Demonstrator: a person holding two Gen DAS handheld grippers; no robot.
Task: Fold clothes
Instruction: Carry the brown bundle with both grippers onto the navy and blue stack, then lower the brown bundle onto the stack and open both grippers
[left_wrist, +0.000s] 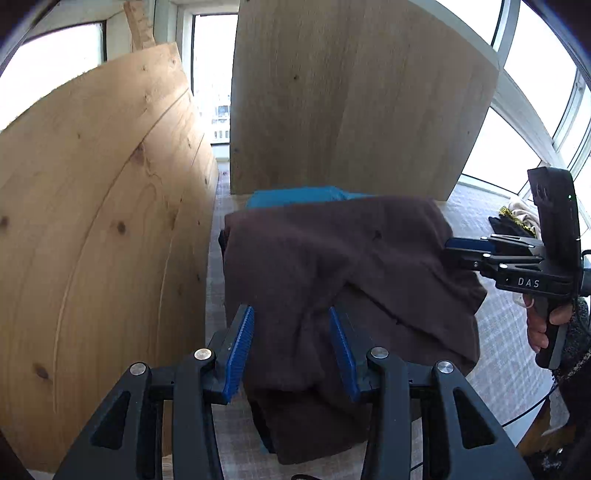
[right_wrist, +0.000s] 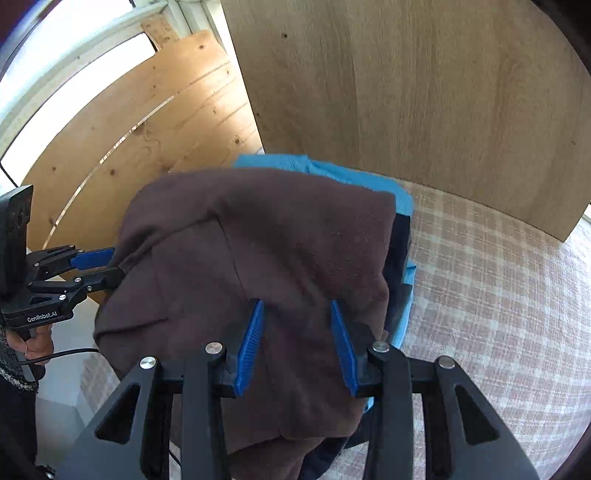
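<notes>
Your left gripper and right gripper stood part-open, gripping nothing; the brown garment looked soft, limp; take its edges.

A dark brown garment of soft knit fabric lies folded on top of a stack of clothes, on a counter covered with a pale checked cloth. Its top surface is roughly flat with a few creases and a seam running across it, and its near edge droops over the front of the stack. Beneath it lies a bright blue garment, folded flat, whose far edge and right side stick out from under the brown one. Between the two a strip of dark navy fabric shows along the right side of the stack.
</notes>
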